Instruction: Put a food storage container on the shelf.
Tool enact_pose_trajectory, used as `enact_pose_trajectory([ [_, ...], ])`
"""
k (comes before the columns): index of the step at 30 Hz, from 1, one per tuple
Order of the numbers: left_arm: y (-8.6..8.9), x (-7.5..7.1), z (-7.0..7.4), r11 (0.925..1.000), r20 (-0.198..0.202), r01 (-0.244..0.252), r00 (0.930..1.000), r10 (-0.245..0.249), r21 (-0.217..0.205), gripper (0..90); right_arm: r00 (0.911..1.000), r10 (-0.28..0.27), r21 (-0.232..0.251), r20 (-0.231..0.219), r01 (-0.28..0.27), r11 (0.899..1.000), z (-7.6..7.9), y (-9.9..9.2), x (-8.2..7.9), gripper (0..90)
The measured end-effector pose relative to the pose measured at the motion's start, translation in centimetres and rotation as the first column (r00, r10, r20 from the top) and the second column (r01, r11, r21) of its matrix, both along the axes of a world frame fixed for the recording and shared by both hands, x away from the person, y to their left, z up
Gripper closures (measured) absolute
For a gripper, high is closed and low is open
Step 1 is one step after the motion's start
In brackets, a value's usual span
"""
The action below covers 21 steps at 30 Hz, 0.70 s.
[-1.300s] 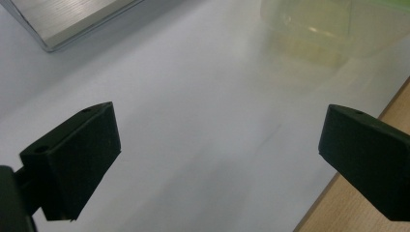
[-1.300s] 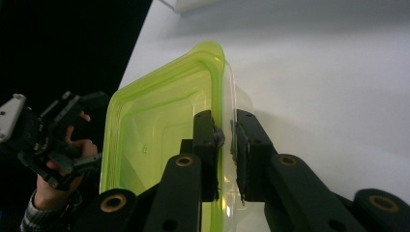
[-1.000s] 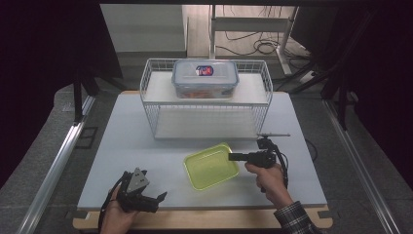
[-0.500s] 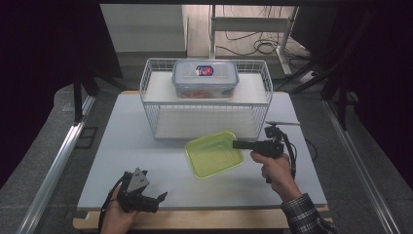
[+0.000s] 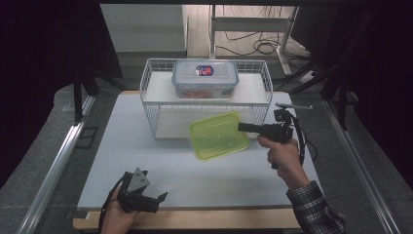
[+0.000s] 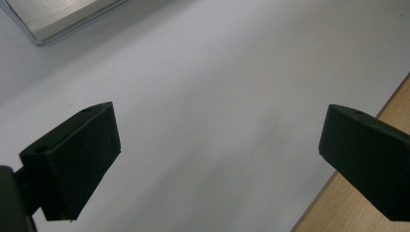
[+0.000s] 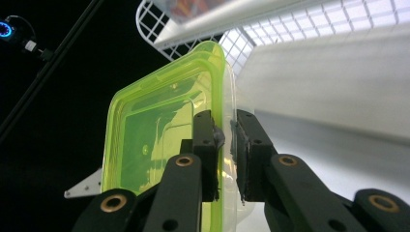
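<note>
I see the white table [image 5: 146,161] carrying a white wire basket [image 5: 155,105] at its far side, and a clear lidded container [image 5: 205,78] sits on the basket's upper shelf. My right gripper [image 5: 242,127] clamps the rim of the lime-green lid [image 5: 217,135], holding it tilted above the table just in front of the basket. My left gripper [image 5: 158,200] rests low at the near edge, jaws spread wide with nothing between them.

right tool [image 7: 227,145] clamps green lid [image 7: 154,130] edge; wire basket [image 7: 309,19] behind
</note>
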<state>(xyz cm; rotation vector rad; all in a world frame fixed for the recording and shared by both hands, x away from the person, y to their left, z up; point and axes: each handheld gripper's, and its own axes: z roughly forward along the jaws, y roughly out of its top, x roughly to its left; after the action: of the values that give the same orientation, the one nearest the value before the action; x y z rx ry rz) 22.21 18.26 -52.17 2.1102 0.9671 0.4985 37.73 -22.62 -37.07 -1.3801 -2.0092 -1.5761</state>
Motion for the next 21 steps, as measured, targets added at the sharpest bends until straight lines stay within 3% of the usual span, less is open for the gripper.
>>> enact_pose_trajectory([
  [12, -0.1, 0.0, -0.1, 1.0, -0.003, -0.001, 1.0, 0.001, -0.001, 0.9, 0.9988, -0.023, 0.02, 0.043, 0.023, 1.0, 3.5, 0.3, 1.0, 80.2],
  [21, -0.2, 0.1, -0.2, 1.0, -0.009, -0.001, 1.0, 0.0, -0.003, 0.9, 0.9978, -0.034, 0.034, 0.057, 0.032, 0.999, 4.8, 0.6, 1.6, 80.2],
])
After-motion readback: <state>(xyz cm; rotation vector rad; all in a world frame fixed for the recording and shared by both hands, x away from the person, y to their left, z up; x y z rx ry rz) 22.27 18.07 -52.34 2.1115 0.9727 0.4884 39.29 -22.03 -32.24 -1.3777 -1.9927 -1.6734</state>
